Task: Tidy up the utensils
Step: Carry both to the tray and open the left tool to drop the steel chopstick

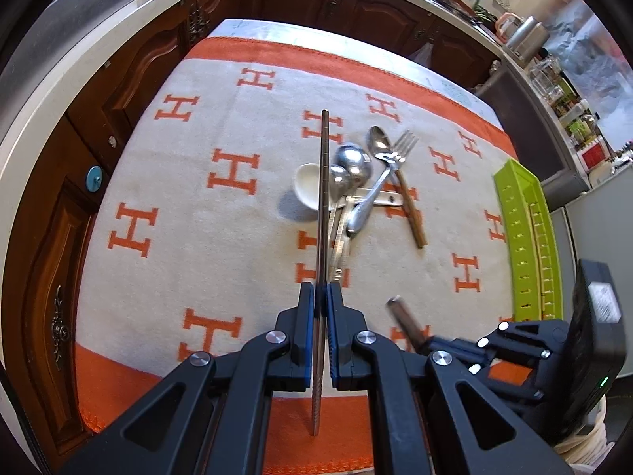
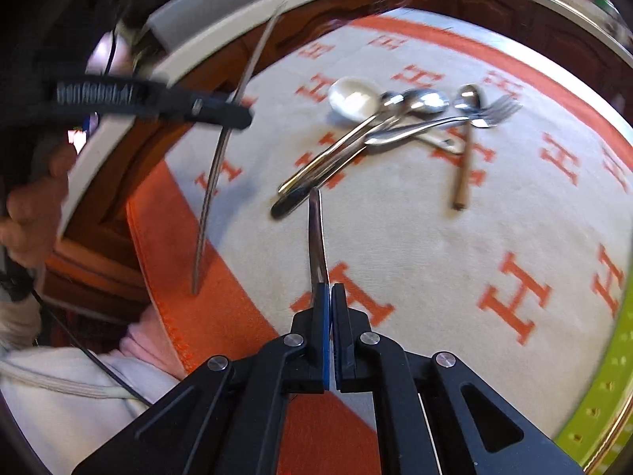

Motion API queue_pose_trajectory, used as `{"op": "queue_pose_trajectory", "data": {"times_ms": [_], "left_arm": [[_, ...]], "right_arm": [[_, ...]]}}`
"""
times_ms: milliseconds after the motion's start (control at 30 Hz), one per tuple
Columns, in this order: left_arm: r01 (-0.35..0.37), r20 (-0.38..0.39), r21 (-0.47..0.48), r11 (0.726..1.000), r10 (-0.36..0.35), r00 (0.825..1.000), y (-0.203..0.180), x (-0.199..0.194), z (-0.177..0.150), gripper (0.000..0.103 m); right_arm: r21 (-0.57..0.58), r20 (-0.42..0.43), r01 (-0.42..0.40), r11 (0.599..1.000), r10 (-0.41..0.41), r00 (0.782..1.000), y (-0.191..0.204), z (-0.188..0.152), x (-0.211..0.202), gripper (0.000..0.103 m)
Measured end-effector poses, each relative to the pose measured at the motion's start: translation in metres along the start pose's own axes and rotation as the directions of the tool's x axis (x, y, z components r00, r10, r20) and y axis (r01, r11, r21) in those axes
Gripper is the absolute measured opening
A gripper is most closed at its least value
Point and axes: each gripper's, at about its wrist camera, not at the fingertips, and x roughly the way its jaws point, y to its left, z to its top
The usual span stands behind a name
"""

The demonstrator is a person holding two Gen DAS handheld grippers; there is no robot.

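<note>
My left gripper (image 1: 320, 289) is shut on a long metal chopstick (image 1: 322, 198) and holds it upright above the cloth; it also shows in the right wrist view (image 2: 221, 150). My right gripper (image 2: 330, 289) is shut on a second metal chopstick (image 2: 316, 237), whose end shows in the left wrist view (image 1: 403, 316). A pile of utensils lies mid-table: a white ceramic spoon (image 1: 306, 186), steel spoons (image 1: 352, 160), and a wood-handled fork (image 1: 407, 186). A green tray (image 1: 526, 237) lies at the table's right edge.
The table wears a white cloth with orange H marks and orange border (image 1: 277, 51). Dark wood cabinets (image 1: 118, 91) and a pale countertop surround the table. Kitchen jars and a kettle (image 1: 526, 35) stand at the back right.
</note>
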Motion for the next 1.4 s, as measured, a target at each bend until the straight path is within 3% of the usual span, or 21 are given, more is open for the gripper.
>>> {"op": "queue_pose_trajectory", "data": {"times_ms": [133, 233, 400, 533, 767, 1000, 1167, 1233, 1400], "left_arm": [[0.030, -0.001, 0.036, 0.999, -0.030, 1.000, -0.020, -0.004, 0.001, 0.004], [0.061, -0.004, 0.079, 0.995, -0.061, 0.998, -0.044, -0.007, 0.004, 0.004], [0.113, -0.003, 0.166, 0.980, -0.114, 0.994, -0.095, -0.010, 0.008, 0.004], [0.178, -0.017, 0.252, 0.951, -0.180, 0.984, -0.142, -0.016, 0.009, 0.004], [0.267, -0.065, 0.404, 0.875, -0.264, 0.962, -0.222, -0.030, 0.004, 0.004], [0.353, -0.121, 0.480, 0.803, -0.337, 0.934, -0.271, -0.046, 0.004, 0.004], [0.434, -0.216, 0.448, 0.782, -0.376, 0.901, -0.296, -0.026, 0.010, 0.004], [0.446, -0.254, 0.434, 0.783, -0.368, 0.894, -0.306, -0.008, 0.012, 0.004], [0.365, -0.305, 0.435, 0.823, -0.247, 0.920, -0.328, 0.057, 0.019, 0.005]], "right_arm": [[0.112, 0.090, 0.011, 0.994, -0.022, 0.996, -0.021, -0.007, -0.041, 0.001], [0.185, 0.154, 0.057, 0.981, -0.086, 0.984, -0.041, -0.016, -0.078, 0.001], [0.330, 0.217, 0.173, 0.928, -0.253, 0.943, -0.087, -0.039, -0.139, 0.001], [0.450, 0.197, 0.276, 0.849, -0.396, 0.897, -0.125, -0.069, -0.176, 0.001], [0.549, 0.123, 0.373, 0.748, -0.514, 0.849, -0.166, -0.107, -0.199, 0.001], [0.583, 0.109, 0.372, 0.722, -0.523, 0.845, -0.187, -0.127, -0.202, 0.001], [0.578, 0.093, 0.376, 0.724, -0.517, 0.851, -0.185, -0.127, -0.197, 0.001], [0.583, 0.076, 0.380, 0.718, -0.514, 0.855, -0.188, -0.129, -0.191, 0.001], [0.599, 0.040, 0.390, 0.700, -0.512, 0.858, -0.195, -0.138, -0.180, 0.001]]}}
